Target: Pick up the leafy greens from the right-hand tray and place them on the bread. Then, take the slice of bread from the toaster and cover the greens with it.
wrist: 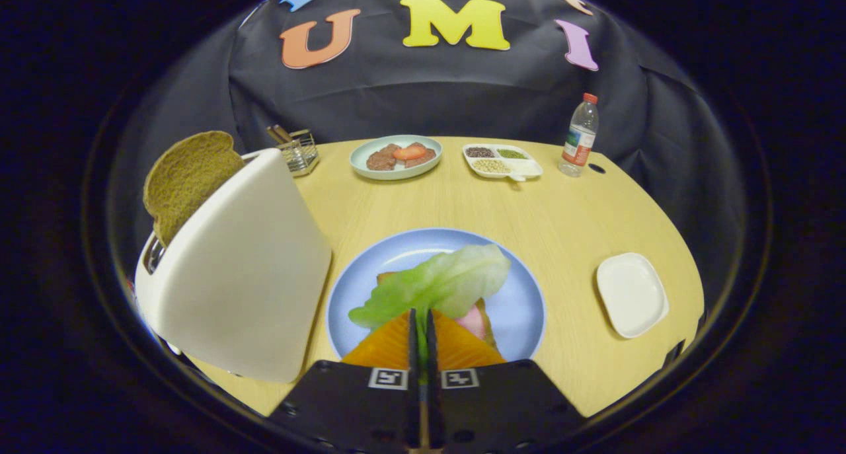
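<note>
Table: pale wooden table (462,203) fills mid-frame.
Toaster: white toaster (238,269) at left, brown bread slice (188,180) standing in its slot.
Plate: round blue plate (522,308) at lower centre, just ahead of the fingers.
Greens: green lettuce leaf (443,282) lies over the plate's bread.
Tray: small white square tray (631,294) at right.
Gripper: black gripper (422,325), fingers pressed nearly together, pinching the leaf's stem.

— How do the gripper (421,318) fingers stand?
— Nearly together, only a thin slit between them, pinching a green leaf edge (420,338).
— Pose?
— Pointing forward, angled downward.
</note>
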Action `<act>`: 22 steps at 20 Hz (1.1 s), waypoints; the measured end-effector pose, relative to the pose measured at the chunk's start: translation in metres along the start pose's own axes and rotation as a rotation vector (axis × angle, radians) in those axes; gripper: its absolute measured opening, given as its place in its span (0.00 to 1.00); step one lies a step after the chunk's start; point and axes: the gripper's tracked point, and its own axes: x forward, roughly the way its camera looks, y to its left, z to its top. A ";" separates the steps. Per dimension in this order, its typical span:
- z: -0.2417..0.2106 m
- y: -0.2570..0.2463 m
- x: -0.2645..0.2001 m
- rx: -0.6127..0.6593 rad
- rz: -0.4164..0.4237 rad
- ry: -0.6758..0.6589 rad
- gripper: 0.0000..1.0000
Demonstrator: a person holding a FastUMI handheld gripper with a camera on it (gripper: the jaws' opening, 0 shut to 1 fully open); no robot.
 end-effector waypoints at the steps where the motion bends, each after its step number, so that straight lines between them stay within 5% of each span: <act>1: -0.001 0.000 0.003 -0.003 0.002 -0.001 0.14; 3: -0.001 -0.003 0.003 -0.031 -0.023 -0.010 0.15; 6: 0.002 -0.006 -0.005 -0.060 -0.041 -0.042 0.65; 10: 0.005 -0.007 -0.028 -0.030 -0.008 -0.090 0.93; 22: 0.046 0.008 -0.159 0.076 -0.004 -0.268 0.95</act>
